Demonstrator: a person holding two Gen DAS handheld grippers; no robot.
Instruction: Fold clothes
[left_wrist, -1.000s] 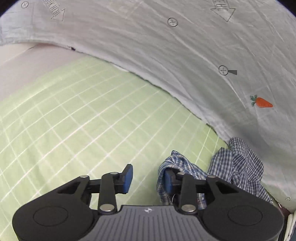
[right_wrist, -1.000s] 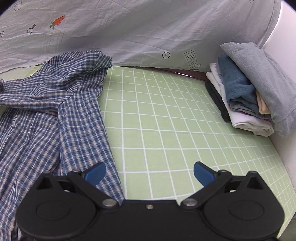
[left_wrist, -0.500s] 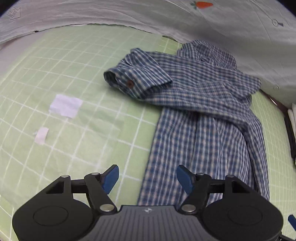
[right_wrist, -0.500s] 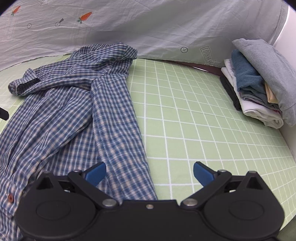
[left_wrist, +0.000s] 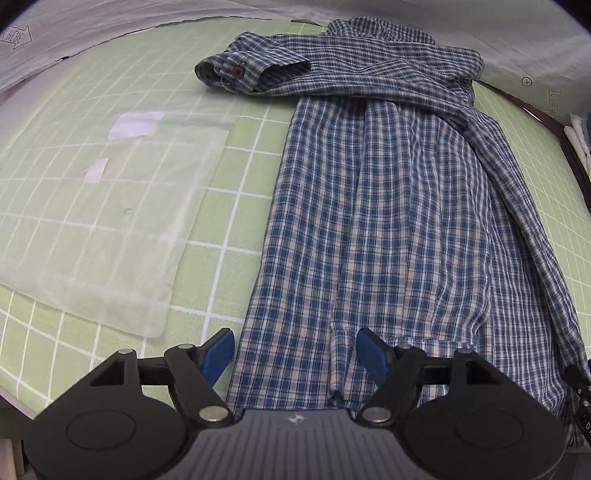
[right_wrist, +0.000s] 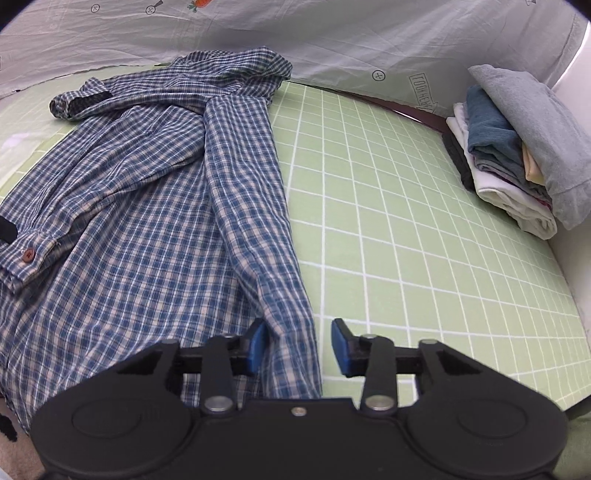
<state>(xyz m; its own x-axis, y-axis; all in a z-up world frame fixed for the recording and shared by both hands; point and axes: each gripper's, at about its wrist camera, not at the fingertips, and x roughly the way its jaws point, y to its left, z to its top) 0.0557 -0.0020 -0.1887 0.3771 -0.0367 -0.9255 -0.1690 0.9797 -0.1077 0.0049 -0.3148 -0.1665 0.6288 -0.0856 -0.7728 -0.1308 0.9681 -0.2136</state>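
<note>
Plaid shirt lies spread on the green grid mat. Left gripper stands spread over its hem, having just widened. Right gripper has just narrowed around the shirt's edge, pads not yet pressing.

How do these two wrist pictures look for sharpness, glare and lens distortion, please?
Left wrist view: sharp, strong fisheye bending of the green grid mat; a clear plastic sheet hazes the lines beneath it. Right wrist view: equally sharp, even soft light, no glare; the plaid shirt and clothes stack read clearly.
</note>
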